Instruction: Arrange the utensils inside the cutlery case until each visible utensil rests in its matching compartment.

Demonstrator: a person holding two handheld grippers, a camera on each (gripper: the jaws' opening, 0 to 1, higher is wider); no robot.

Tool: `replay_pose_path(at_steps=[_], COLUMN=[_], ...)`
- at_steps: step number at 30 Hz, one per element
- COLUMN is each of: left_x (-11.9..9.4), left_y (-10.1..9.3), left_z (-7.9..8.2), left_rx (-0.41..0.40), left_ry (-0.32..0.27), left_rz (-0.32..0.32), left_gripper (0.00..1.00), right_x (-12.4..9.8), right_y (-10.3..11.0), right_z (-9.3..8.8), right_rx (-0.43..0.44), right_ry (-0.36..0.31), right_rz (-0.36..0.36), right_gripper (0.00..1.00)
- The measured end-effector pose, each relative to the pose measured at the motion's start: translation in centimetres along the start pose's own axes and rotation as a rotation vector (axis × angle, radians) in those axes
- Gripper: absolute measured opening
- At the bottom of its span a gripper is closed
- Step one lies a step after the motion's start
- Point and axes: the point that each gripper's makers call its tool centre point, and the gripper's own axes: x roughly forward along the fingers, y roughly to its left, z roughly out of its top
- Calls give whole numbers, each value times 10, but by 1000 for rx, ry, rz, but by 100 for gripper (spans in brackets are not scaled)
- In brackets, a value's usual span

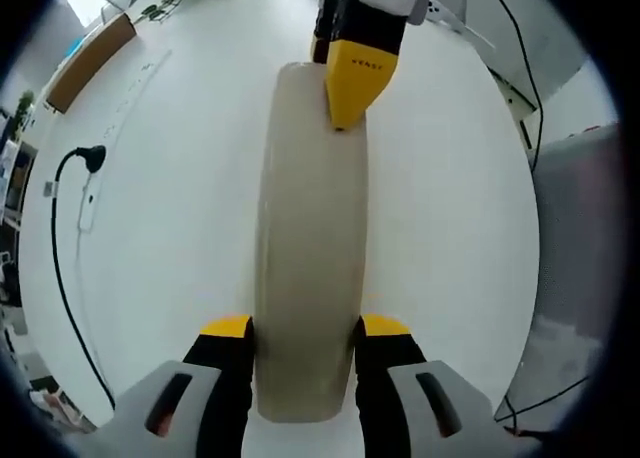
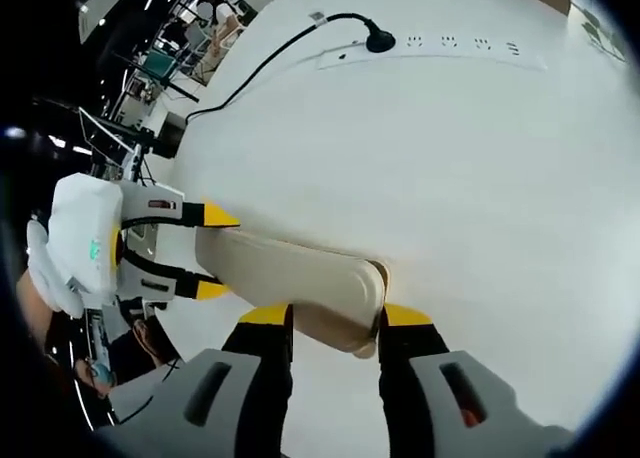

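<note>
Both grippers, left (image 1: 305, 328) and right (image 2: 335, 316), clamp long beige plastic cutlery case (image 1: 310, 248) over white table (image 1: 180, 228); white power strip (image 1: 88, 200) beside case, desks beyond.

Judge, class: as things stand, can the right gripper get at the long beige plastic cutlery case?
Probably yes: the right gripper already has its jaws on either side of one end of the long beige plastic cutlery case, while the left gripper holds the other end.

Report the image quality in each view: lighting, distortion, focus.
Left gripper view: bright, even light washes the white table almost featureless; fisheye bulges the beige case. Right gripper view: the table edge curves strongly, the background room is dark, and the left gripper beside the case looks stretched yet sharp.
</note>
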Motion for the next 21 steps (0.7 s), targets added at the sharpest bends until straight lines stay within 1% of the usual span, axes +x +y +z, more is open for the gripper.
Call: replay_pose_path(at_steps=[1, 5, 7, 9, 11, 14, 17, 19, 21], left_x=[0, -3, -3, -3, -2, -1, -1, -2, -3], left_y=[-2, -4, -6, -5, -9, -9, -9, -6, -7], left_z=[-1, -6, -6, -6, -7, -6, -6, -4, -3], left_rx=[4, 12, -10, -8, -28, -26, -27, -19, -8], left_ry=[5, 10, 4, 1, 4, 3, 7, 2, 4], left_rz=[-1, 2, -7, 4, -12, -1, -4, 15, 13], left_gripper=[40, 40, 40, 40, 40, 40, 40, 40, 40], right_x=[4, 6, 8, 9, 9, 11, 9, 9, 7], right_y=[-3, -1, -4, -5, -5, -9, -10, -12, -12], right_z=[5, 5, 10, 11, 13, 19, 18, 17, 15], right_rx=[0, -3, -13, -22, -23, -36, -48, -59, -62], right_ry=[6, 5, -5, -3, -5, -8, -13, -17, -22], right_rz=[2, 19, 10, 5, 2, -6, -13, -22, -20], right_gripper=[31, 30, 30, 30, 29, 29, 29, 29, 30])
